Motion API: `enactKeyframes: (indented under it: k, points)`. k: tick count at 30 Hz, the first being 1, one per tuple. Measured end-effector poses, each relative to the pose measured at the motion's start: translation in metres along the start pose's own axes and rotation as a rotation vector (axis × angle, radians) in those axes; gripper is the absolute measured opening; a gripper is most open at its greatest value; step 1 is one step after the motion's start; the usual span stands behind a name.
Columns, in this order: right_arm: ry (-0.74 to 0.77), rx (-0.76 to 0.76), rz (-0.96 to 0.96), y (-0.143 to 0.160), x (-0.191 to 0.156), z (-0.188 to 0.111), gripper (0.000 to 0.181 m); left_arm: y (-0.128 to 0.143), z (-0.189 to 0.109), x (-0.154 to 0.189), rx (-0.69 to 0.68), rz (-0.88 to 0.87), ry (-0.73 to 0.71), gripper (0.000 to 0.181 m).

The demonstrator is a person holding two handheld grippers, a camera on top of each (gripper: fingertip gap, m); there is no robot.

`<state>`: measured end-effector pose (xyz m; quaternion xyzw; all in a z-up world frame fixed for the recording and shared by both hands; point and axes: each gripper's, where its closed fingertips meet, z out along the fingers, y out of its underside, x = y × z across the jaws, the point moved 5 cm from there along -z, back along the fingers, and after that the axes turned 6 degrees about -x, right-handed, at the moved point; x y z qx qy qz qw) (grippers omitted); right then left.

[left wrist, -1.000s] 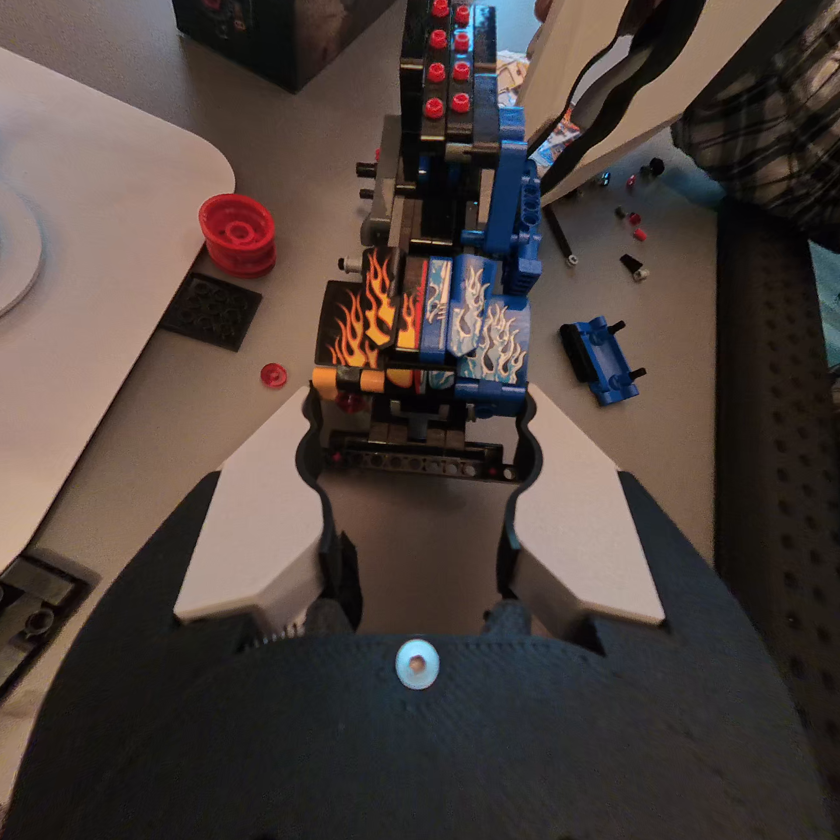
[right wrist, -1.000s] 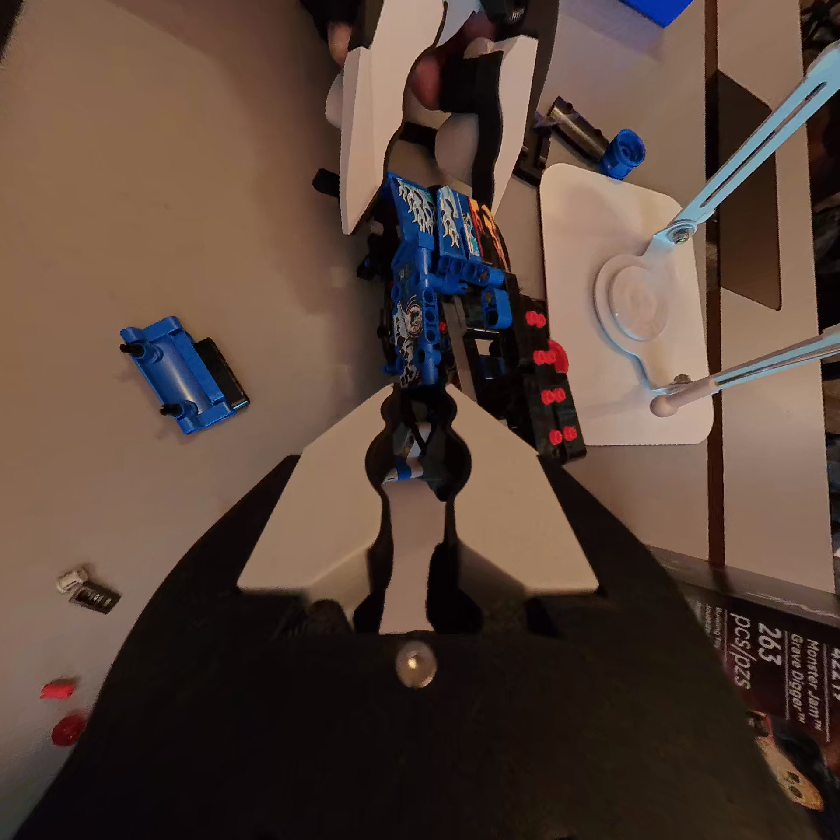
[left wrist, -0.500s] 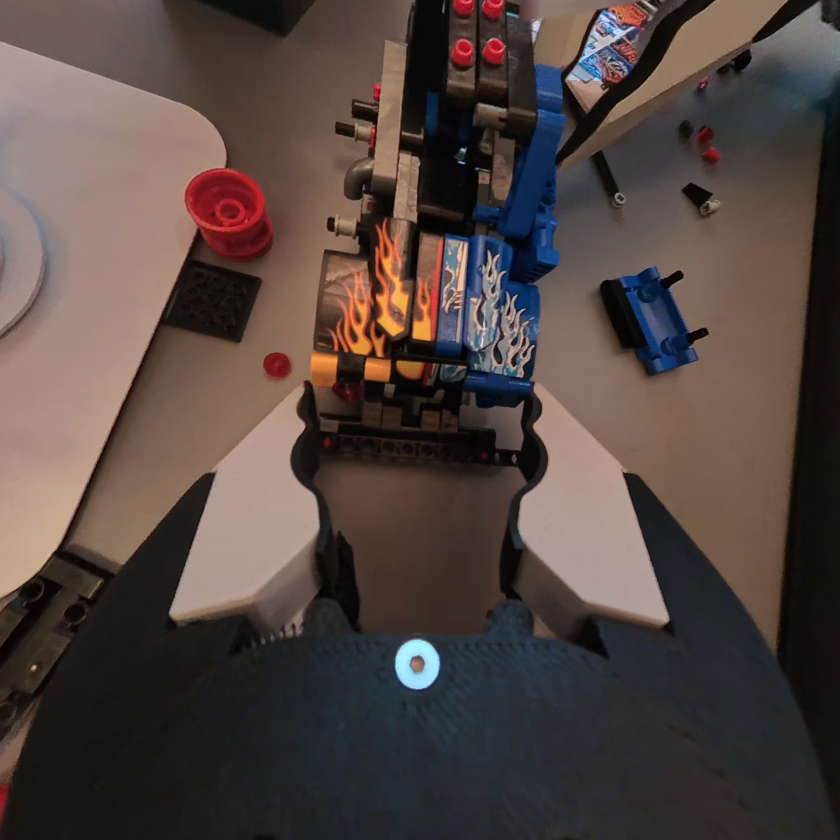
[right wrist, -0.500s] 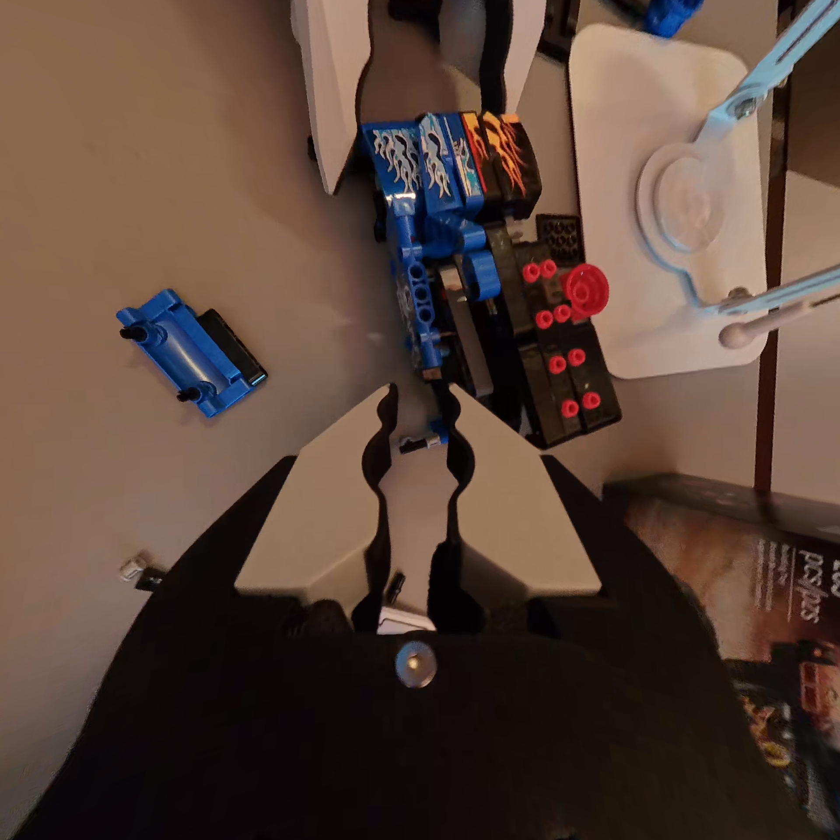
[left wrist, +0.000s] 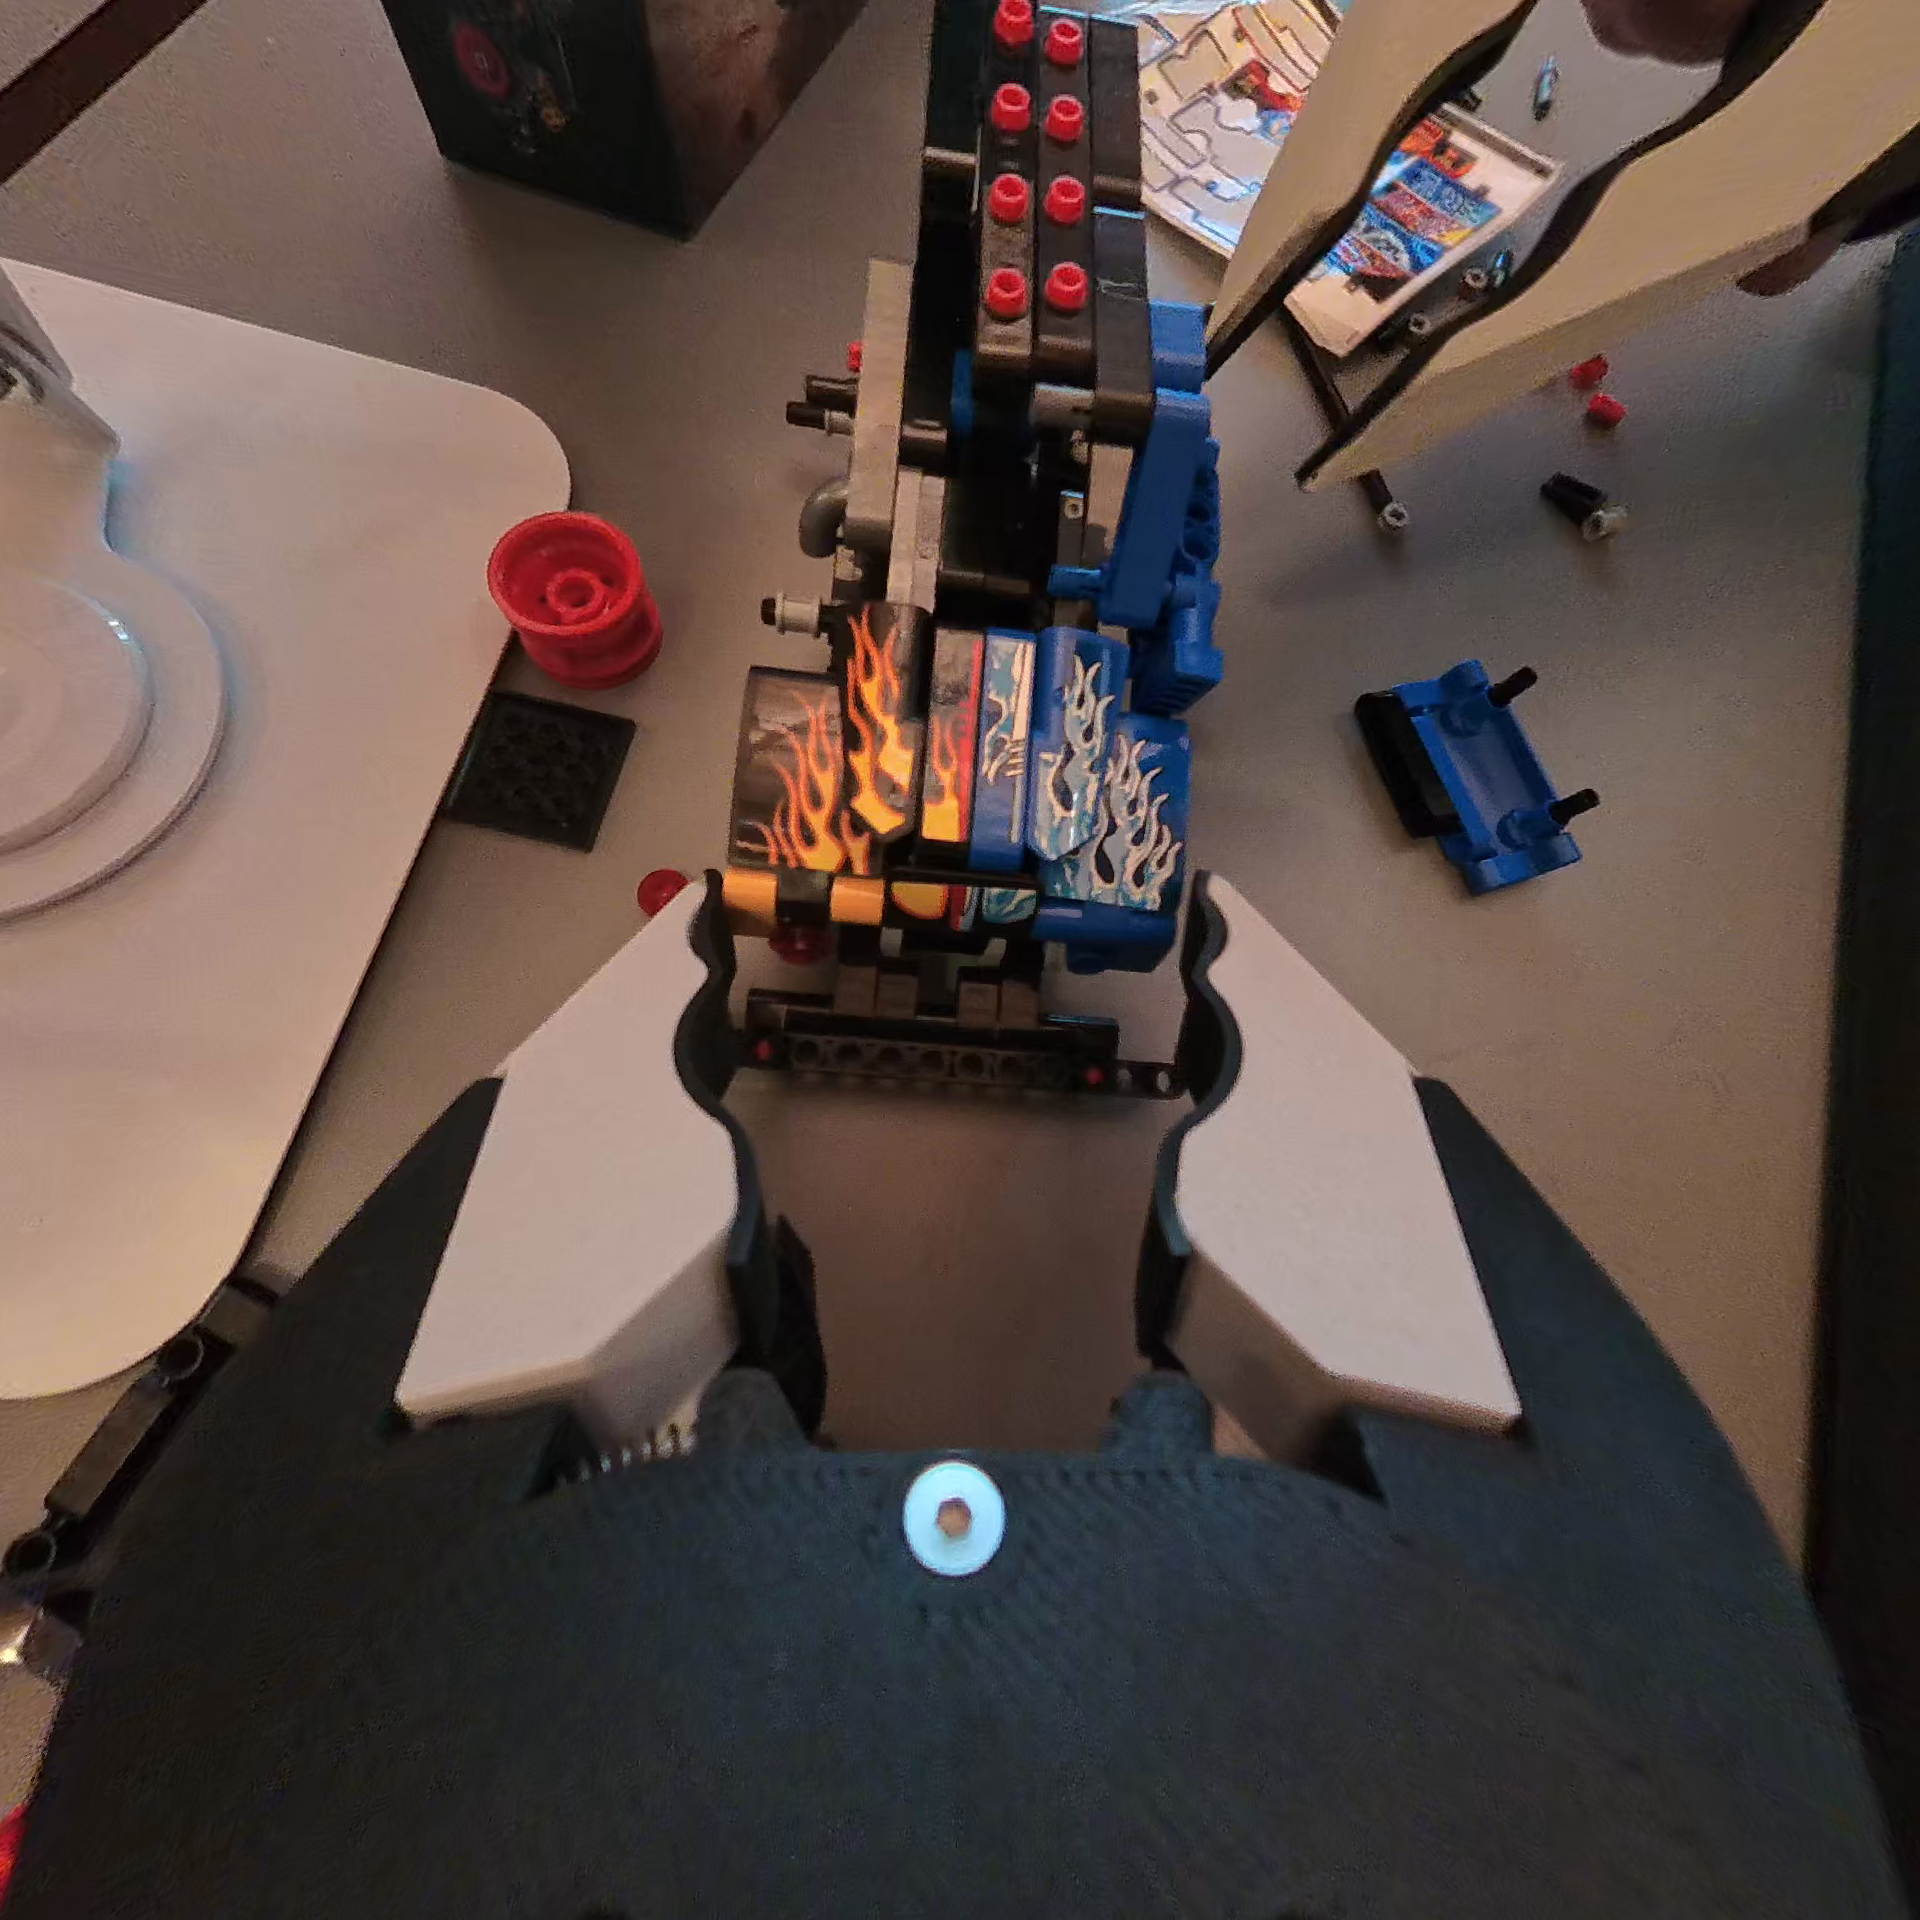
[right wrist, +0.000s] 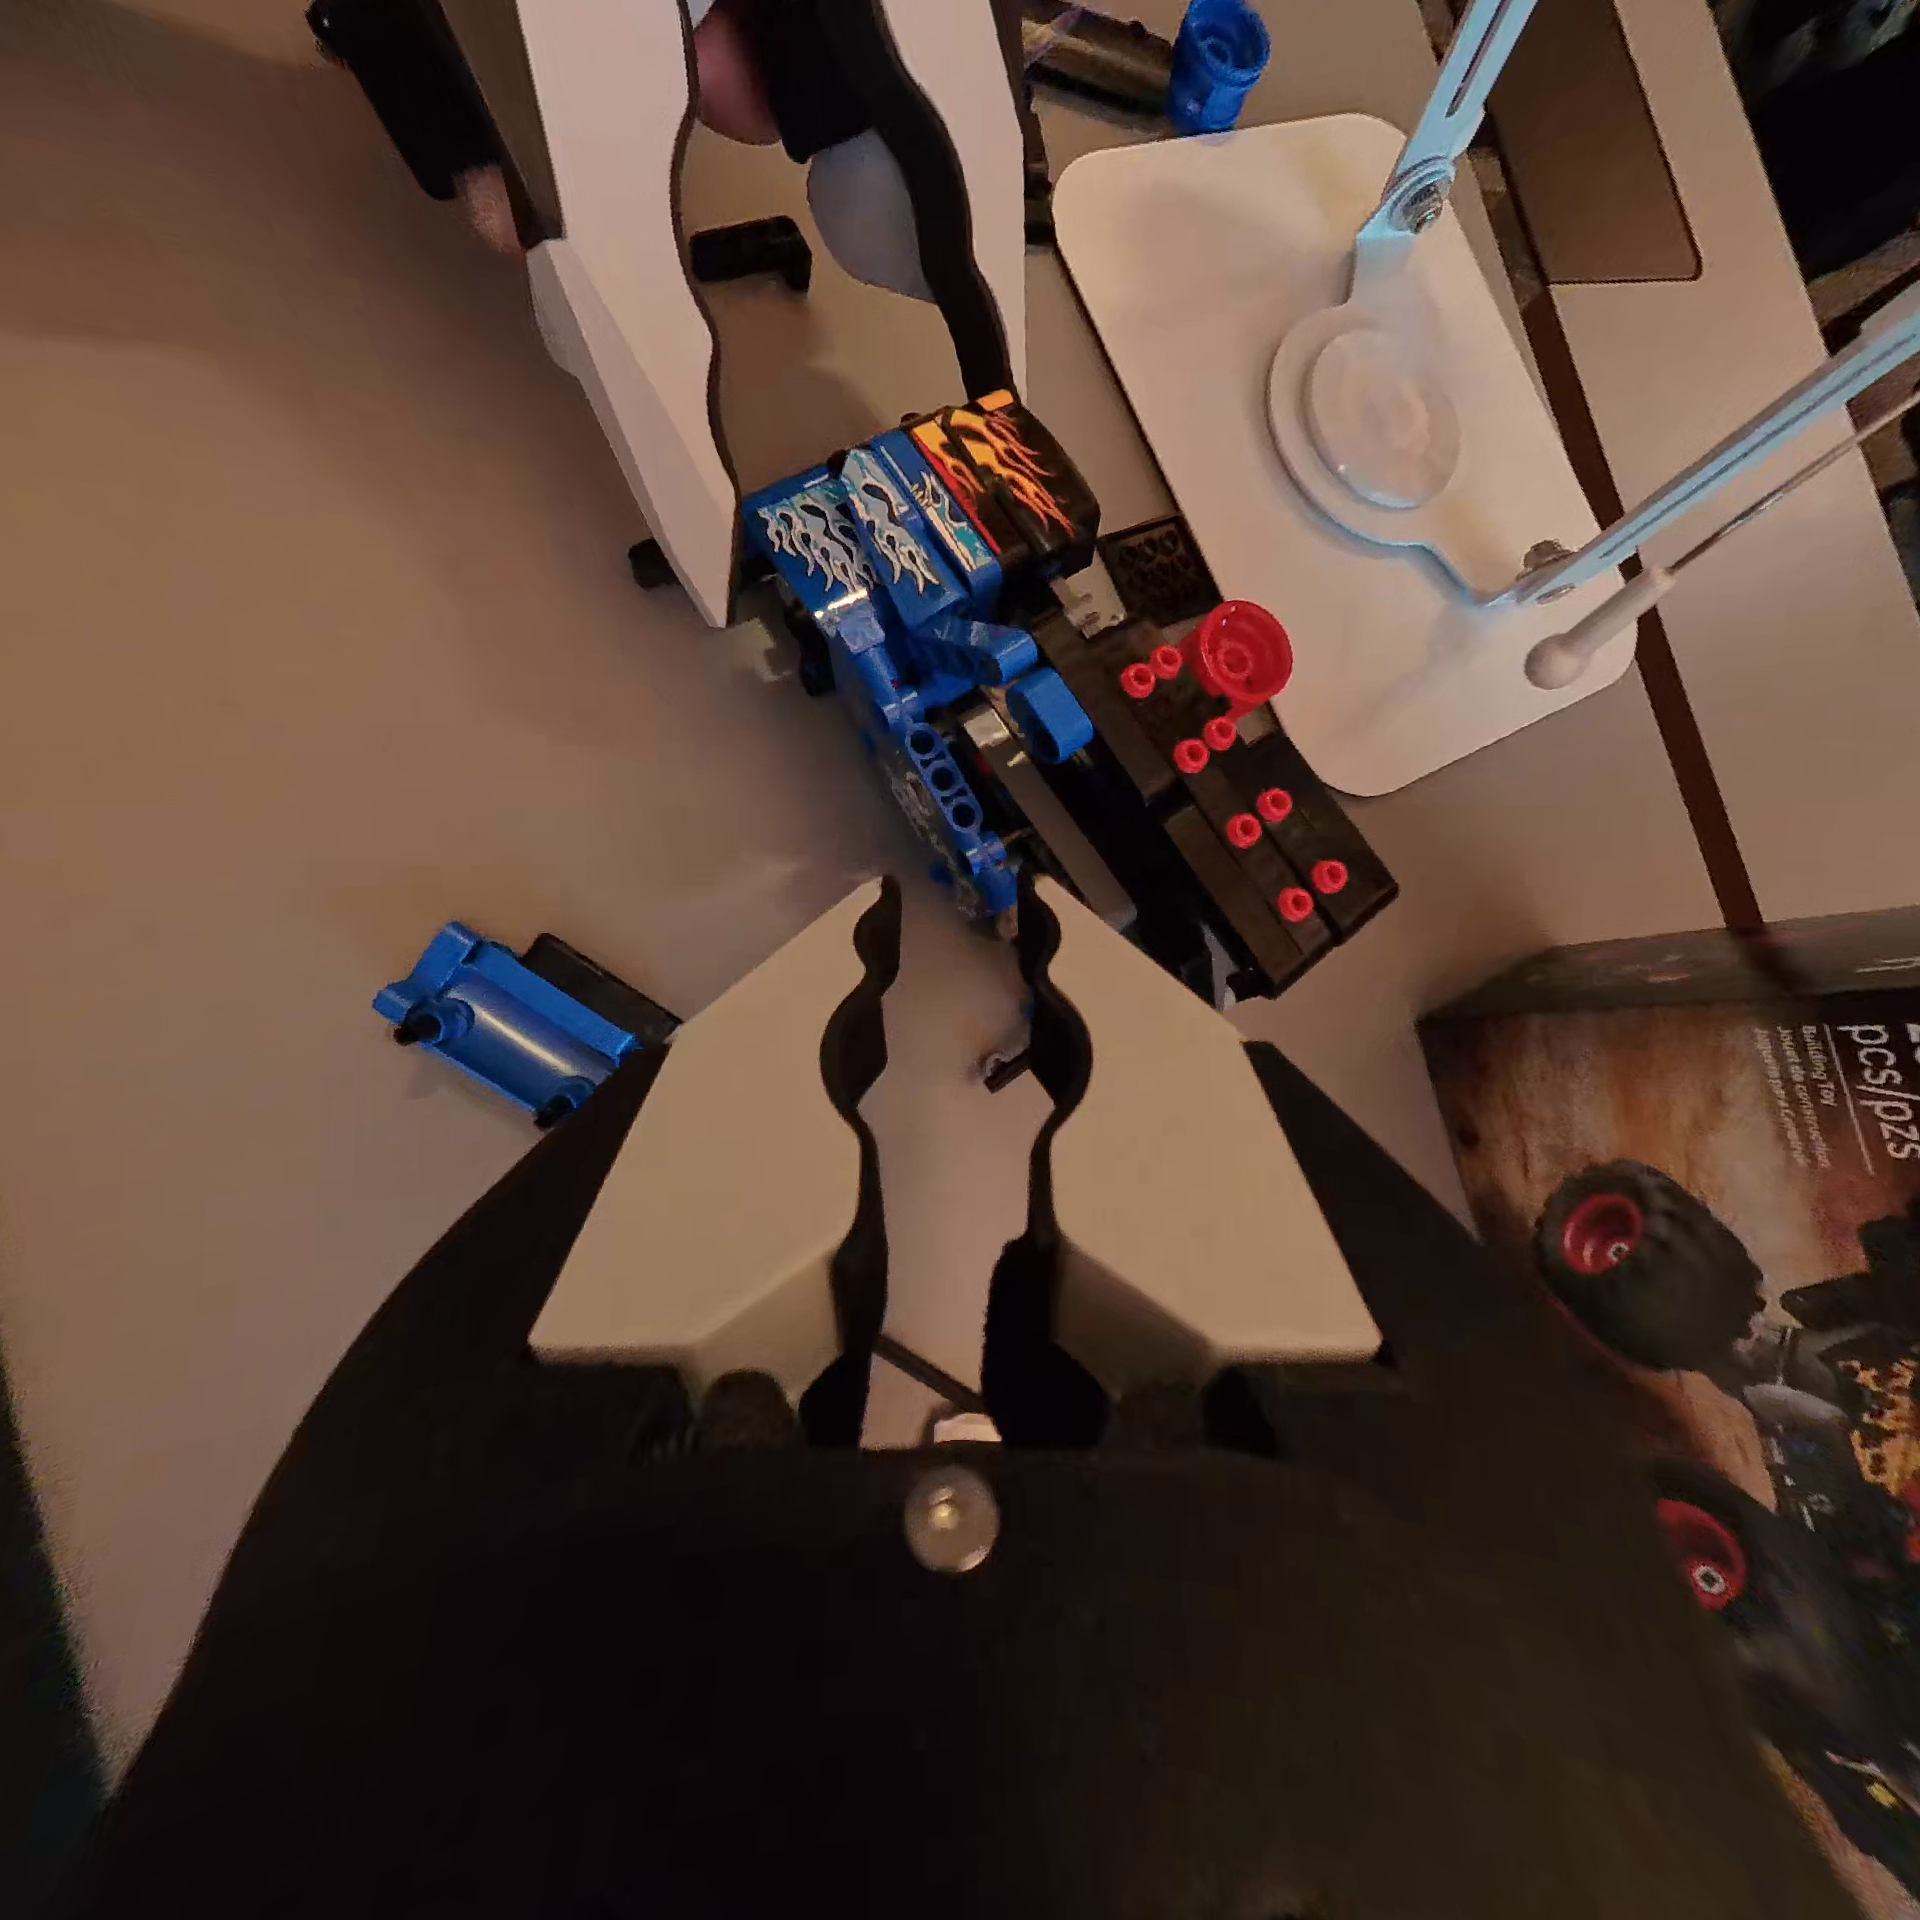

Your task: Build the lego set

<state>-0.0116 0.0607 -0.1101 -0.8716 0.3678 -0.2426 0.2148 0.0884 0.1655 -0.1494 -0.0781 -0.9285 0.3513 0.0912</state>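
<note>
The lego truck model (left wrist: pixel 997 727) stands on the table, black and blue with flame panels and red studs on the rear. My left gripper (left wrist: pixel 956 935) is shut on its front end, one finger on each side of the black bumper beam. It also shows in the right wrist view (right wrist: pixel 862 499). My right gripper (right wrist: pixel 956 904) is narrowly open, its tips at the model's (right wrist: pixel 935 675) blue rear side. A small black pin (right wrist: pixel 1003 1070) lies in its gap by the right finger. The right gripper also shows in the left wrist view (left wrist: pixel 1262 410).
A blue sub-assembly (left wrist: pixel 1470 774) lies right of the model. A red wheel hub (left wrist: pixel 575 601), a black plate (left wrist: pixel 540 771) and a white lamp base (left wrist: pixel 260 727) are to the left. The set's box (right wrist: pixel 1683 1247), a printed sheet (left wrist: pixel 1247 135) and small loose pins (left wrist: pixel 1584 509) lie around. From the left gripper's tips to the black plate (left wrist: pixel 540 771) is close to 6 centimetres. The right camera catches it too, in the right wrist view (right wrist: pixel 1154 560).
My right gripper has drawn back from the model's blue side and swung round. The small piece in its gap now sits lower. My left gripper keeps its hold on the model's front.
</note>
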Motion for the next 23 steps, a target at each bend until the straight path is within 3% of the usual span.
enactKeyframes:
  k: [11, 23]
  points:
    - [0.038, 0.030, 0.111, 0.019, 0.013, 0.009, 0.020, -0.003, 0.004, 0.014, -0.040, 0.023, 0.034, 0.082]
    - [0.020, 0.054, 0.083, 0.027, 0.013, 0.016, 0.023, -0.002, 0.007, 0.021, -0.081, 0.053, 0.039, 0.082]
